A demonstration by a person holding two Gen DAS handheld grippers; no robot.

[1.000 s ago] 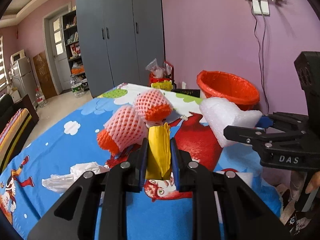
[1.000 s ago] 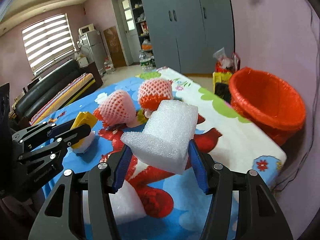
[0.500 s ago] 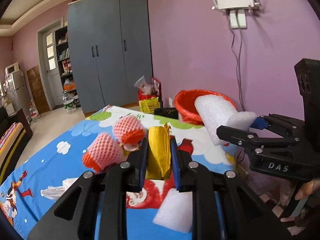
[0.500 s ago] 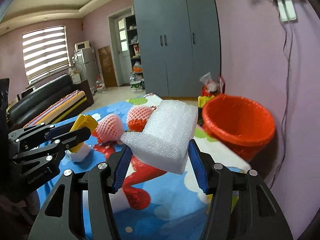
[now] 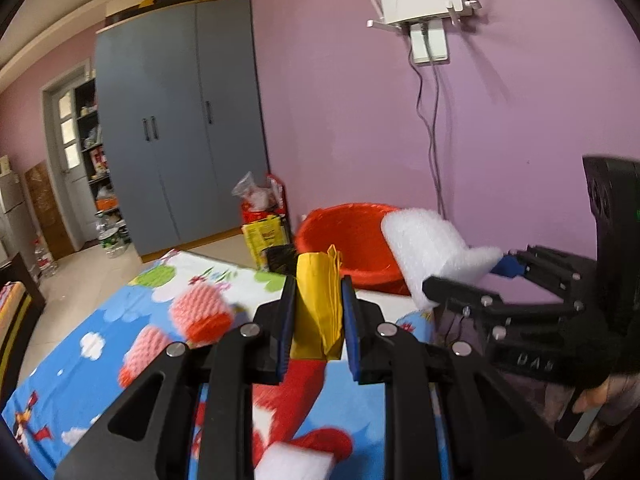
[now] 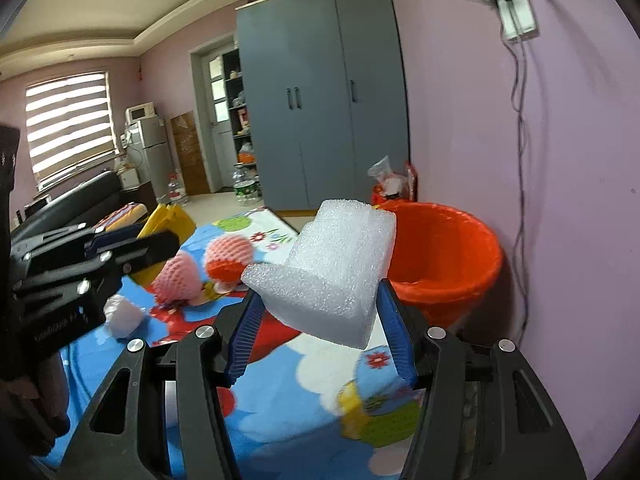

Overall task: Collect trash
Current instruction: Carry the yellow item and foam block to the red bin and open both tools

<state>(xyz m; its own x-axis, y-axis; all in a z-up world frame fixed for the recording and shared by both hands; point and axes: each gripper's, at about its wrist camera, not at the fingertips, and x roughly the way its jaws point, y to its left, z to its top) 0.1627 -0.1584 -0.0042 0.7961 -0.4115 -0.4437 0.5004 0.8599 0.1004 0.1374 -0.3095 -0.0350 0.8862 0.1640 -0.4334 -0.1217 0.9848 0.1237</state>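
Above the bench [image 5: 100,344], the left tongs [image 5: 318,312] pinch a yellow bag [image 5: 318,300]. Right tongs [image 6: 320,320] clamp wide on foam [image 6: 332,264] near the bin [image 6: 444,264]

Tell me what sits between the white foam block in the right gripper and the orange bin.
Nothing. In the right wrist view the white foam block, clamped in the right gripper, hangs just before the orange bin, only cartoon tablecloth below.

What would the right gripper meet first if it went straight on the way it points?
Probably the bin: the right gripper, shut on foam, points toward its near rim, though depth is unclear.
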